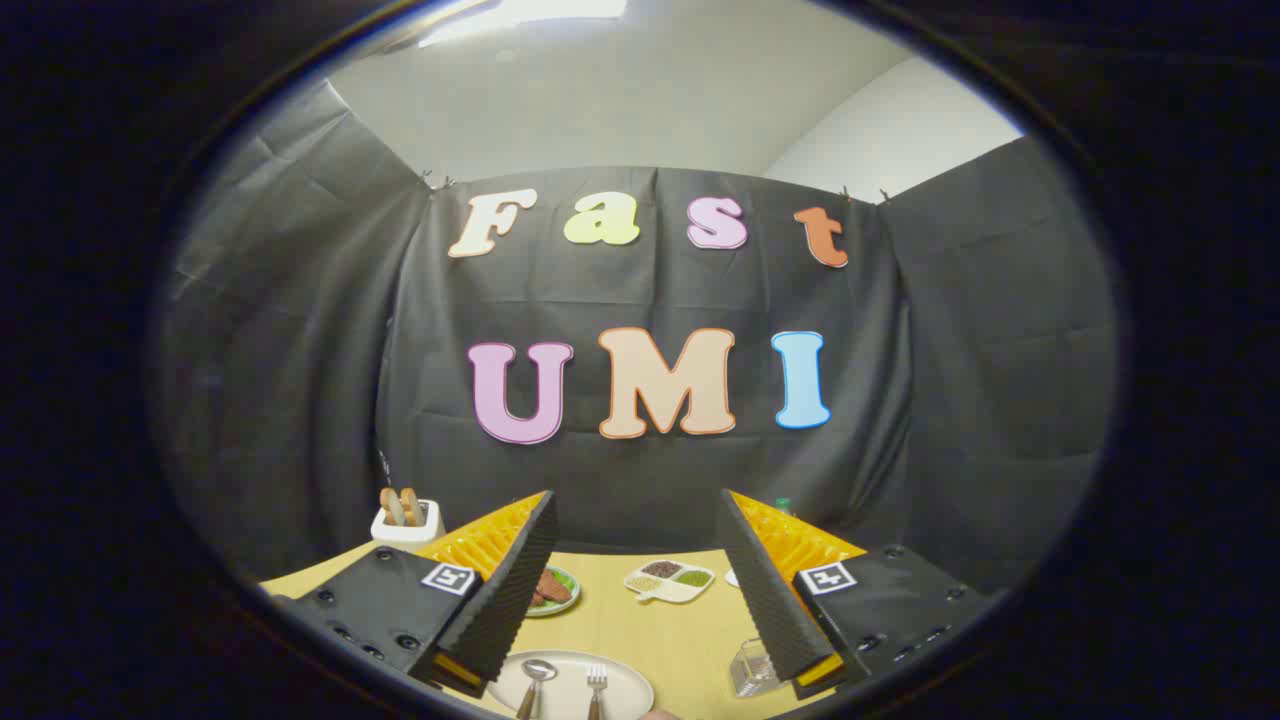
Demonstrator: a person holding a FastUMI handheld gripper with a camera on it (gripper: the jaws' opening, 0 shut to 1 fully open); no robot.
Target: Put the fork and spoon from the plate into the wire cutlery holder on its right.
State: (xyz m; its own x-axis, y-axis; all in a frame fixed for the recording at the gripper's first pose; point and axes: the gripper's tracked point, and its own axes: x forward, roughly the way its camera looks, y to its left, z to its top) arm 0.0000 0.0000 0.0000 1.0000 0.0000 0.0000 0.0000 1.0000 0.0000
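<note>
The spoon [535,682] and fork [596,686] lie side by side on the pale plate [620,680], spoon to the left, low between the fingers; the wire cutlery holder [752,668] stands just right of the plate, partly behind the right finger; the gripper [640,520] hangs above with its fingers spread wide, holding nothing; beyond, on the yellow table [620,620], sit a divided snack dish [670,581], a green plate of food [552,589] and a white toast holder [407,520].

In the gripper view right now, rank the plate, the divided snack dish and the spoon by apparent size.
1. plate, nearest, so nearness flatters it
2. divided snack dish, farther back
3. spoon, on the plate
The gripper is open.
</note>
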